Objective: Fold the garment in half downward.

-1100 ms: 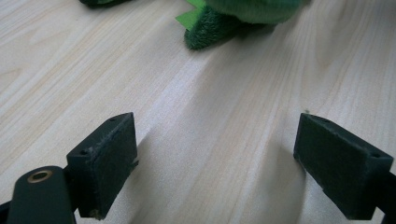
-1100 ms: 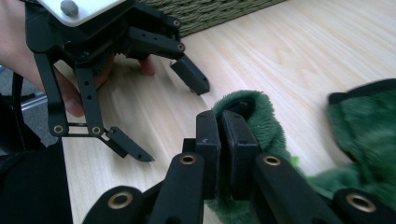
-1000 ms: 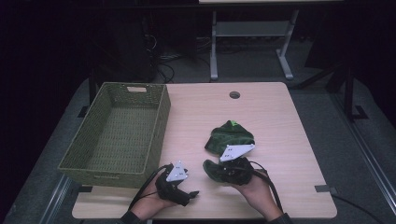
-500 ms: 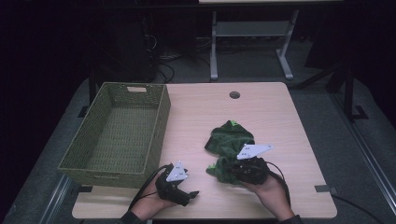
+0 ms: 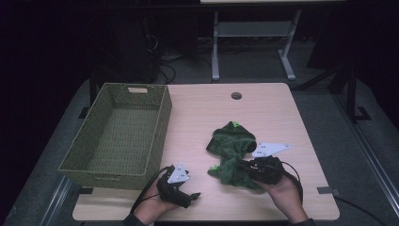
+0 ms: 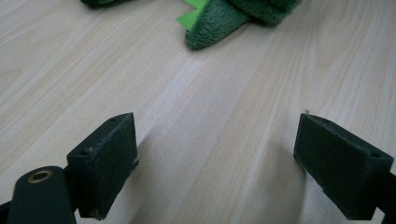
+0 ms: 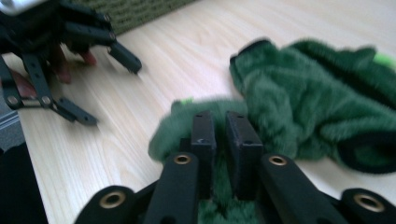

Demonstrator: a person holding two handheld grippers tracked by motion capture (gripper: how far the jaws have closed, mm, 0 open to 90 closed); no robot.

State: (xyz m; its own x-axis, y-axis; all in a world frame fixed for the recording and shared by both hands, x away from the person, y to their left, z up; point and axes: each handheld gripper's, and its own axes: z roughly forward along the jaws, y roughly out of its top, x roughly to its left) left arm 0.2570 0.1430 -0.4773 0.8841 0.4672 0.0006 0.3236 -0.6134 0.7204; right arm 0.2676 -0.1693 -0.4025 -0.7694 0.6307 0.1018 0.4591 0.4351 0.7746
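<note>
A green plush cloth [image 5: 233, 140] with bright green spikes and a dark lining lies crumpled on the wooden table [image 5: 263, 108], right of centre. My right gripper [image 5: 239, 165] points left into its near fold, and in the right gripper view its jaws [image 7: 219, 135] are pressed together on a tuft of the green plush cloth [image 7: 303, 102]. My left gripper [image 5: 192, 192] rests near the table's front edge, left of the cloth. Its jaws [image 6: 215, 154] stand wide open over bare wood, with the cloth's edge [image 6: 219, 18] farther ahead.
A woven green basket [image 5: 162, 123] stands empty on the table's left side. A round cable hole [image 5: 236, 95] sits near the far edge. The right gripper view shows the left gripper [image 7: 103, 87] and the basket's wall [image 7: 135, 11] beyond it.
My right gripper has moved to the right along the front of the table, dragging the cloth's near fold with it. The left gripper has stayed put.
</note>
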